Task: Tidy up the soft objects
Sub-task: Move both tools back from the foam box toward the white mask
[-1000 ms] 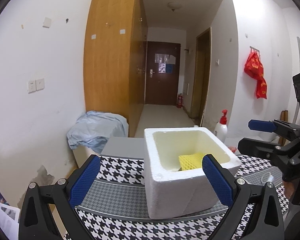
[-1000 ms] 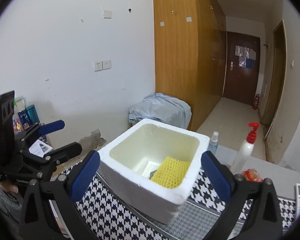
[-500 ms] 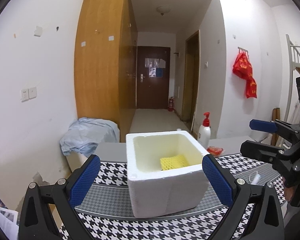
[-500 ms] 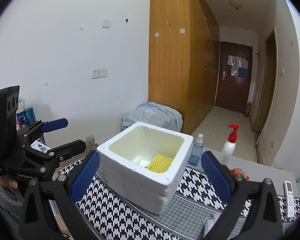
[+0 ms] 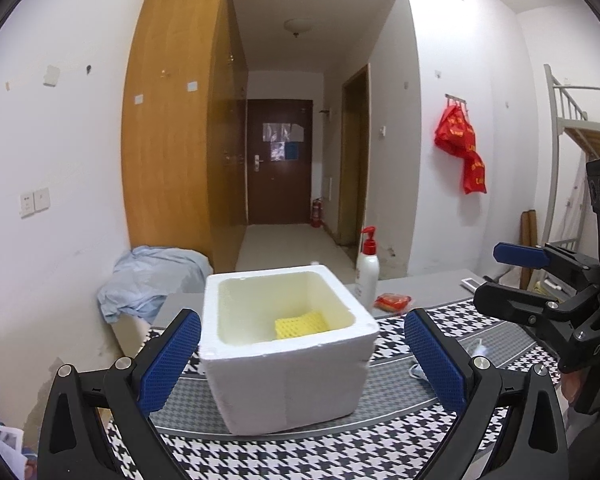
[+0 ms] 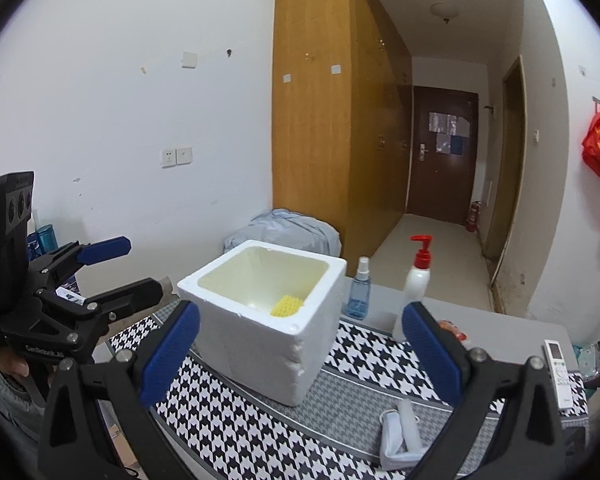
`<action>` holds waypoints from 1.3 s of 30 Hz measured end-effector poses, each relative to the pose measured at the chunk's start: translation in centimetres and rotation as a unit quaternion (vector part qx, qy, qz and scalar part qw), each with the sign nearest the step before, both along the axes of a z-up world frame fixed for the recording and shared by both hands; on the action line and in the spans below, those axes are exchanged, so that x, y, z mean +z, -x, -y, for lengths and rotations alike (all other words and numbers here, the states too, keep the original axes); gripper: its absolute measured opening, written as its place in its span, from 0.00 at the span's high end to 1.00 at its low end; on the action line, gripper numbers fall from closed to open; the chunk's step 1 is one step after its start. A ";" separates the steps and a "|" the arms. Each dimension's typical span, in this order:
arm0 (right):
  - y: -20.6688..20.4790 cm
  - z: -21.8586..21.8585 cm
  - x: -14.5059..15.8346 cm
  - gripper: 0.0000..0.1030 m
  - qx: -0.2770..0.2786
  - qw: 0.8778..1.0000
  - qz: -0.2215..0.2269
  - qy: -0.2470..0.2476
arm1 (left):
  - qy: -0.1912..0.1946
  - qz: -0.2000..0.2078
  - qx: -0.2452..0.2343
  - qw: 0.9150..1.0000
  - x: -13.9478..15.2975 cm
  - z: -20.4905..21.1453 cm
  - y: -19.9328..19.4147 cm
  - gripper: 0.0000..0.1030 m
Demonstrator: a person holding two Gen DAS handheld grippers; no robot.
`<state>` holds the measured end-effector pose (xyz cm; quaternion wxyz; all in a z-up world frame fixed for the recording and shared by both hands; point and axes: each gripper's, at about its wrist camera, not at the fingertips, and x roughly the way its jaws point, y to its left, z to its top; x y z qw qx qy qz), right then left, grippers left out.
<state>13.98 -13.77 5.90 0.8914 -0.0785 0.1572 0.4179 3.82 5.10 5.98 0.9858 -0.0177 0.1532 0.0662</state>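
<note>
Two grippers were found raised above the near edge of the desk (image 6: pixel 512 332), neither carrying anything. We noted the left gripper (image 5: pixel 300 354) with its blue pads spread wide, framing the white foam box (image 5: pixel 288 344) without touching it. The right gripper (image 6: pixel 300 350) likewise stood with fingers wide apart and nothing between them.

We recorded the box standing on the houndstooth mat (image 6: pixel 236 424), toward the far left part of the desk, open at the top. One yellow foam net (image 6: pixel 286 306) lay inside on the box floor, against its right-hand wall. We judged that item as put away.

One soft item remained outside: a white rolled cloth (image 6: pixel 398 434), of uncertain kind, lay on the mat near the front right edge, well apart from the box. We judged it the next candidate for collection, most readily by the right gripper.

Other articles at the far edge were a blue spray bottle (image 6: pixel 359 294), a white pump bottle (image 6: pixel 416 284) and a small red packet (image 5: pixel 394 302); a remote control (image 6: pixel 558 372) lay at the right edge. We could not tell whether the packet counted as soft.
</note>
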 end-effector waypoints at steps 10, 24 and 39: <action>0.2 3.2 -0.6 0.01 -0.034 0.999 -0.002 -0.008 | 0.002 0.000 -0.041 0.999 -0.4 2.5 -0.6 0.01; 0.0 7.0 -1.6 0.01 -0.082 0.997 -0.004 -0.008 | 0.008 -0.006 -0.087 0.996 -1.6 5.4 -2.6 0.01; -1.3 10.9 -4.1 0.01 -0.140 0.990 -0.024 -0.004 | 0.006 -0.027 -0.137 0.990 -4.6 9.3 -5.3 0.01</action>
